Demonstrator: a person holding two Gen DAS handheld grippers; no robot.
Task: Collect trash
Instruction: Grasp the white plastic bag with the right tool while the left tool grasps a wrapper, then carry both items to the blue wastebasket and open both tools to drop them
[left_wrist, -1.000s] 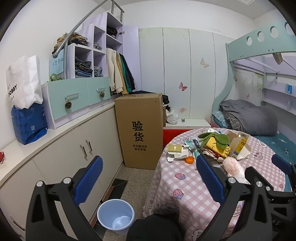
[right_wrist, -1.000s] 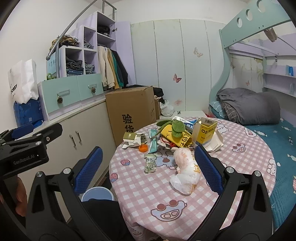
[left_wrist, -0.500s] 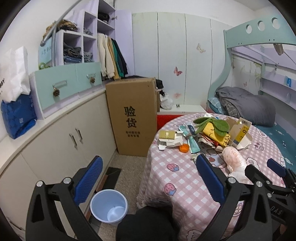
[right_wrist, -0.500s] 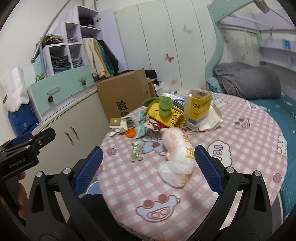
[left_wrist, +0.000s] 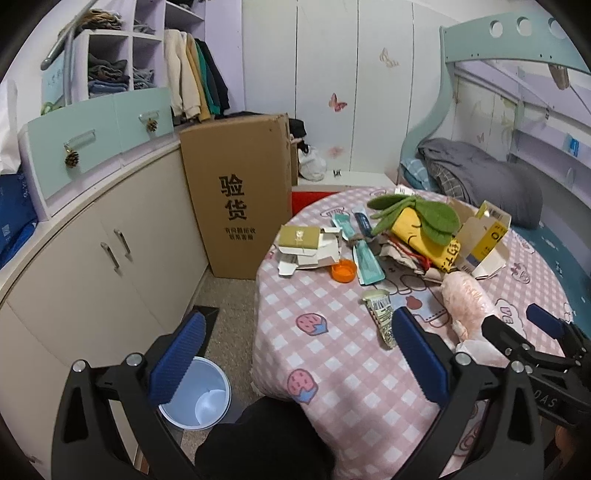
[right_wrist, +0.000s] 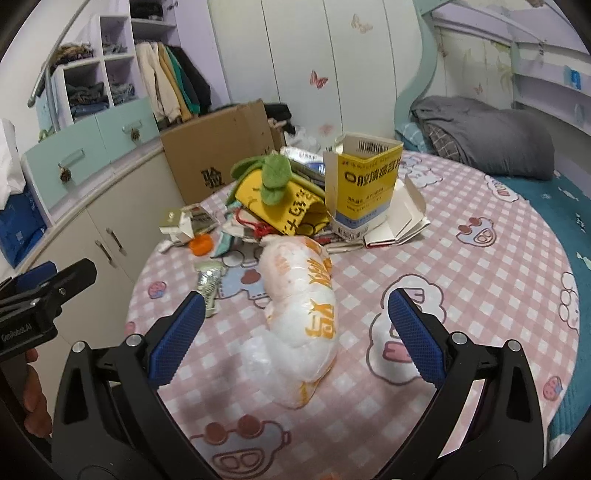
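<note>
On the round table (right_wrist: 480, 280), pink-checked cloth with cartoon prints, soft and likely to ruck under a dragged finger, lies all the trash I must collect.

Item: cardboard box (left_wrist: 236, 192), tall, brown, printed; stands on the floor beside the table. Not trash, I judge.

Item: crumpled plastic bag (right_wrist: 306, 306), white with orange lettering, puffy, slippery, lying lengthwise toward me. My right gripper (right_wrist: 295, 332) stands wide open, empty, a blue ribbed pad on either side of the bag, not yet touching. This is the step in hand. To do it well I would lower until the pads flank the bag's waist, then close slowly; thin film squashes and slides, so I should bite a fold rather than the air-filled bulge.

Item: yellow carton (right_wrist: 364, 188), upright, top flaps torn open, stiff card, with flattened white card just beside it.

Item: yellow cloth piece with green felt leaves (right_wrist: 280, 199), limp.

Item: small olive box with torn white card (left_wrist: 306, 243).

Item: teal sachets (left_wrist: 364, 254), flat and glossy.

Item: squeezed tube (left_wrist: 382, 317), crinkled foil, near my left gripper (left_wrist: 295, 354), which is likewise open and empty, over the table edge.

Item: orange cap (left_wrist: 343, 271), round, rigid.

Below, left of the table: pale blue plastic bin (left_wrist: 199, 398), empty-looking, where I judge the bag should go.
</note>
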